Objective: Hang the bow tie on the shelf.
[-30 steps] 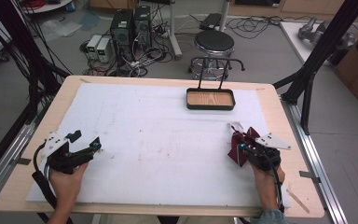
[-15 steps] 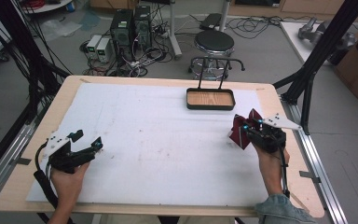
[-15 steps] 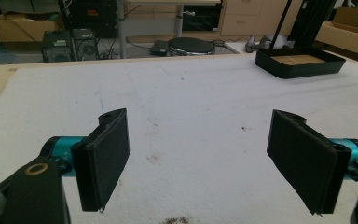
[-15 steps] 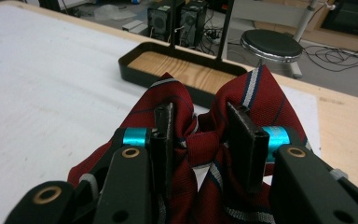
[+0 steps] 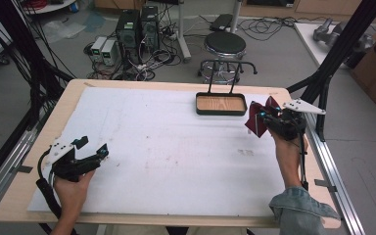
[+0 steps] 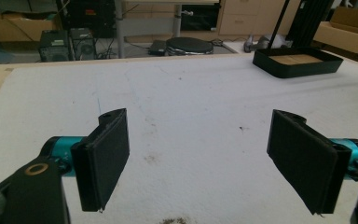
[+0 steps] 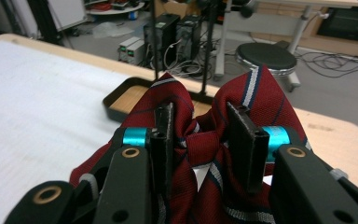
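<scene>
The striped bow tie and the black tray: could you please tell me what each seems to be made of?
Bow tie: woven fabric, probably silk or polyester; fine ribbed weave, slight sheen, soft folds where the right gripper pinches it.
Tray: matte black rim, likely plastic or painted metal; its floor looks like light wood, with visible grain.

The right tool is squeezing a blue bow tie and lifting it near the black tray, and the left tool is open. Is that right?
Almost. The bow tie is dark red with thin stripes, not blue, as the right gripper view shows. The rest holds: the right tool is shut on it near the black tray, and the left tool is open.
</scene>
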The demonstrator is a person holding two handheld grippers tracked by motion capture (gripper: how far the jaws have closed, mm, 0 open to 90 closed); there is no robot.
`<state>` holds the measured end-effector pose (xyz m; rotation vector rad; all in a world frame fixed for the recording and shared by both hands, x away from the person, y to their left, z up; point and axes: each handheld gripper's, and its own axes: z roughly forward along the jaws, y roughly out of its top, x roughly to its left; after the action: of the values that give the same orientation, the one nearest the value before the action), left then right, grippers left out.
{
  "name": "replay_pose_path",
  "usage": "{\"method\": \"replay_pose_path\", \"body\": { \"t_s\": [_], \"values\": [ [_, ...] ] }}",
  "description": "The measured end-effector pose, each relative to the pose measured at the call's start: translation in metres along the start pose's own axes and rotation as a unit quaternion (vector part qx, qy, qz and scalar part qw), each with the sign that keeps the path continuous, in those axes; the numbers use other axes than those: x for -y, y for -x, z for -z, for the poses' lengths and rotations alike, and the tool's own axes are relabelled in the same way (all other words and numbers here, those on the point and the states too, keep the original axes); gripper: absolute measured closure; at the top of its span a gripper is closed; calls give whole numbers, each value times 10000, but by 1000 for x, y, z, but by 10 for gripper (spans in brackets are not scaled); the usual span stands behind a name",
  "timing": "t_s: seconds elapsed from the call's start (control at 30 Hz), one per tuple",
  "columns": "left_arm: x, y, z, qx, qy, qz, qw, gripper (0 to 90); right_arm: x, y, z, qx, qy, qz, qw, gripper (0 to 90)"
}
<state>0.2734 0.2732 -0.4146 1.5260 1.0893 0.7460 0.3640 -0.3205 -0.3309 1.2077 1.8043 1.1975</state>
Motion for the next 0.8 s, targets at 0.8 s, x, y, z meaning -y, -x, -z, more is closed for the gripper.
{"method": "replay_pose_path", "body": {
  "t_s": [0.8],
  "values": [
    [1,-1,-2,43,-8,10,10000,211,-70,16,-53,731,254,-92,9970,637]
  ]
}}
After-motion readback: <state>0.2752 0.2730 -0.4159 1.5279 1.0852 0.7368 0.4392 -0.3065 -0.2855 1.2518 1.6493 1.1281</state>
